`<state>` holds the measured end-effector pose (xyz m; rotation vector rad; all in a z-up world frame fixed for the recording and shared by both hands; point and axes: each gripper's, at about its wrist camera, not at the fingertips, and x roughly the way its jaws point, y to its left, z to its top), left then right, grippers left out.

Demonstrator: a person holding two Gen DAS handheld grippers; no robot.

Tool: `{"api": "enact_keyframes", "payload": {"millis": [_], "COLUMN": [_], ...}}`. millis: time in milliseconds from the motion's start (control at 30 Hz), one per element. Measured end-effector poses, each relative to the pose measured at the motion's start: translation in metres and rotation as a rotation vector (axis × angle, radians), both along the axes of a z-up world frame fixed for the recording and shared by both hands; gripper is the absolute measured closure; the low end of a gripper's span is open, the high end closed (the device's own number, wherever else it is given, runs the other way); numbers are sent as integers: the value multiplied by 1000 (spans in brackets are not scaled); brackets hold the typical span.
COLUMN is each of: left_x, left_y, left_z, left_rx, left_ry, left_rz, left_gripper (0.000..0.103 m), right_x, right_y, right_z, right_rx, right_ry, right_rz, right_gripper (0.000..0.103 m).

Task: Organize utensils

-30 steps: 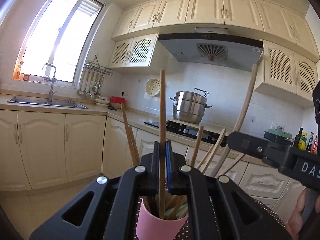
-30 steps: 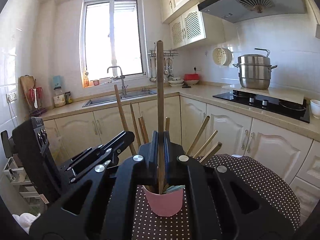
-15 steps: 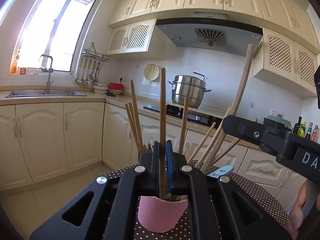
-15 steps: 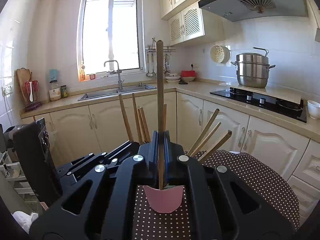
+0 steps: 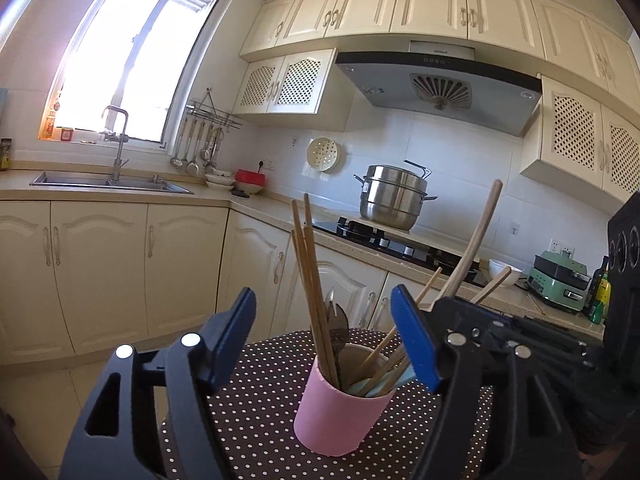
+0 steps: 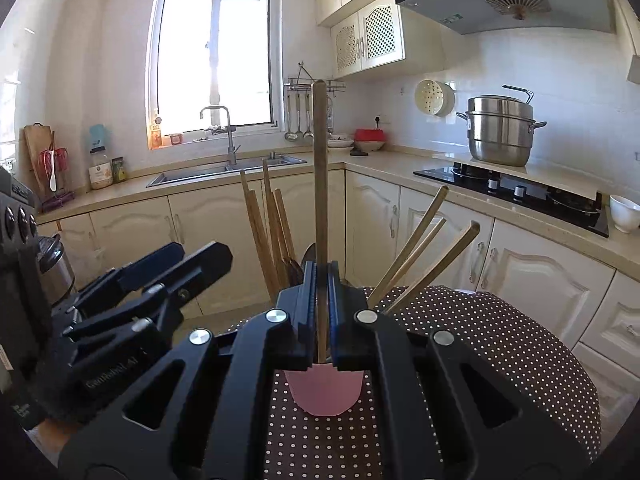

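Pink and smooth, the cup [image 5: 340, 408] stands on the dotted brown cloth [image 5: 260, 392] that covers the round tabletop, and it holds the utensils. In the left wrist view a tight bunch of wooden chopsticks [image 5: 310, 280] leans toward 11 o'clock from the cup, more sticks fan out toward 1 o'clock, and a pale blue handle [image 5: 384, 384] lies low against the rim at 3 o'clock.

The left gripper [image 5: 324, 340] has its 2 blue-padded jaws well apart and opening, 1 on each side of the cup, with the bunch of chopsticks standing between them; neither pad touches a stick or the cup.

The right gripper [image 6: 322, 312] is clamped on 1 long wooden utensil handle [image 6: 320, 168], which stands nearly upright toward 12 o'clock, its lower end reaching down to the cup's mouth. In the right wrist view the left gripper's black body shows at 9 o'clock, just beside the cup. From the left wrist view the right gripper sits at 3 o'clock, and the handle it grips slants up toward 1 o'clock.

Behind the tabletop run cream cabinets, with a steel sink [image 6: 224, 168] under the window [image 6: 212, 56] and a steel steamer pot [image 6: 500, 128] on the black cooktop [image 6: 516, 196].
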<state>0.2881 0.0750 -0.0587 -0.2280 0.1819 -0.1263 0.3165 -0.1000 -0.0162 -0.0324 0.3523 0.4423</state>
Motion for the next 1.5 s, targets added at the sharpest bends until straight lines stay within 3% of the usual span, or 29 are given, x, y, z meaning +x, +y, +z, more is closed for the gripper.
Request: {"api": "enact_keyframes", "payload": {"millis": [167, 433, 767, 867, 933, 1333, 1500], "left_x": [-7, -33, -79, -97, -112, -197, -221], "left_y": [0, -3, -15, -22, -26, -53, -60], "left_z": [7, 24, 45, 51, 55, 77, 83], "left_rx": [44, 89, 116, 134, 151, 233, 223], "left_ry": [29, 34, 41, 36, 20, -69, -97], "left_rz": [31, 62, 45, 32, 52, 56, 44], "left_gripper": [28, 24, 19, 18, 17, 13, 13], "right_x": [0, -24, -88, -114, -133, -216, -235], "right_y": [2, -4, -32, -39, -43, -55, -63], "right_z": [-5, 7, 29, 37, 40, 53, 54], "right_rx": [-7, 18, 60, 64, 69, 24, 34], "right_ry": [27, -13, -80, -108, -132, -221, -224], "right_rz": [-2, -21, -94, -109, -117, -168, -194], "right_gripper": [97, 96, 96, 81, 53, 47, 42]}}
